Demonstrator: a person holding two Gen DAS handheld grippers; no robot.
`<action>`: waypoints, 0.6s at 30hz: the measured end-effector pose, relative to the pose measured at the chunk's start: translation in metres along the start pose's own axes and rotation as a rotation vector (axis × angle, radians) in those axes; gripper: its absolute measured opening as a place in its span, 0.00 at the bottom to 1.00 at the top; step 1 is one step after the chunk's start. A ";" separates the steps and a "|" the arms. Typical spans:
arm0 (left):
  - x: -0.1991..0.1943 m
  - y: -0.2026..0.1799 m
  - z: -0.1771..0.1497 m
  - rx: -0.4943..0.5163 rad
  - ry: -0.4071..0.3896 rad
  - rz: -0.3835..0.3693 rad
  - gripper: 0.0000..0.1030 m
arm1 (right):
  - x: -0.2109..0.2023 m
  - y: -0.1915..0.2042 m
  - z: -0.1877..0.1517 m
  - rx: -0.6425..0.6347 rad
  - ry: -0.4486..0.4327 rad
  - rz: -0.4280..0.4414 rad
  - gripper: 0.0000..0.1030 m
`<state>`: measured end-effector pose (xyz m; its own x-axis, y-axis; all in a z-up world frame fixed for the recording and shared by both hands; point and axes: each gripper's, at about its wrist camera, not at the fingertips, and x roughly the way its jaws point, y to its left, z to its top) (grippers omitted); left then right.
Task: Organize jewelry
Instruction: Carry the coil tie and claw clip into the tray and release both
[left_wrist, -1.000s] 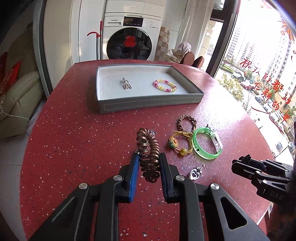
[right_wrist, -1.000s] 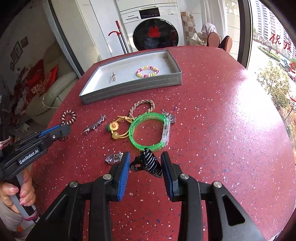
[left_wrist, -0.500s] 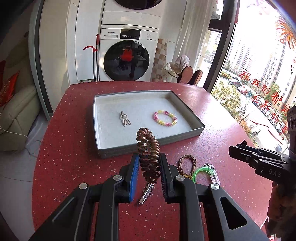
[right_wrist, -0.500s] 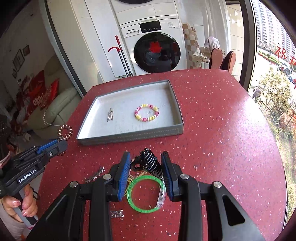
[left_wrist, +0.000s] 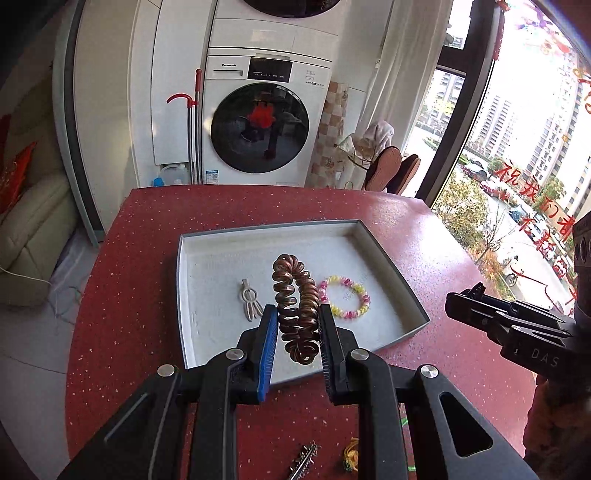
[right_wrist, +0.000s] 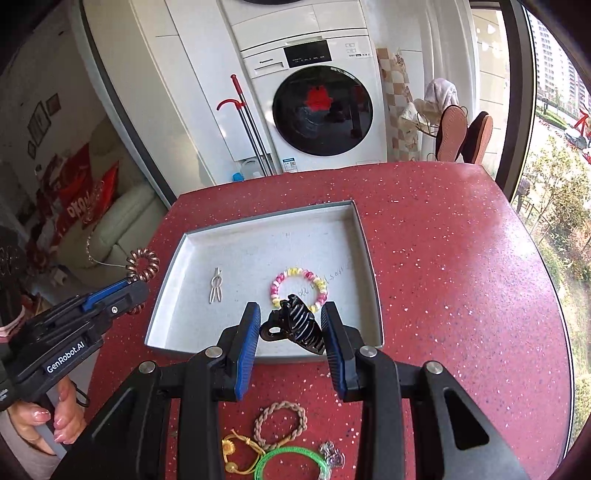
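Two grippers loaded: each carries one piece above the near part of the grey tray.

Left wrist view
- Left gripper: narrow, clamped on a bronze-coloured spiral coil hair tie, which stands upright between the blue-edged pads.
- Tray: grey rectangular tray with pale lining on the red speckled tabletop; inside lie a small silver pendant and a pink-and-yellow beaded bracelet.
- Position: coil hangs over the tray's near middle, between pendant and bracelet.
- Right gripper: seen from the side at right, near the tray's right wall.

Right wrist view
- Right gripper: narrow, gripping a black ridged plastic claw hair clip, tilted, over the tray's near edge.
- Left on the table: braided tan cord bracelet, yellow knotted cord charm, translucent green bangle, small silver charm.

Assessment
- Step in hand: carrying both pieces to the tray, judged mid-task.
- Next move: lower each over bare lining, clear of the bracelet and pendant, then open the jaws.
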<state>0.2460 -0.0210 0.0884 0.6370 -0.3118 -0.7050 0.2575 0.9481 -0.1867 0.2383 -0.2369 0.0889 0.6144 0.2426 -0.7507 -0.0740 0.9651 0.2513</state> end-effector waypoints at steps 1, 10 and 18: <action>0.005 -0.001 0.005 0.003 0.000 0.010 0.39 | 0.006 -0.003 0.005 0.010 0.006 0.004 0.36; 0.066 0.006 0.036 0.013 0.037 0.072 0.39 | 0.069 -0.019 0.034 0.055 0.057 0.005 0.36; 0.126 0.014 0.035 0.023 0.104 0.121 0.39 | 0.121 -0.030 0.041 0.078 0.097 -0.017 0.36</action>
<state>0.3548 -0.0490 0.0211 0.5860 -0.1865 -0.7885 0.2012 0.9762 -0.0814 0.3475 -0.2407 0.0157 0.5361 0.2379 -0.8100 -0.0001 0.9595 0.2817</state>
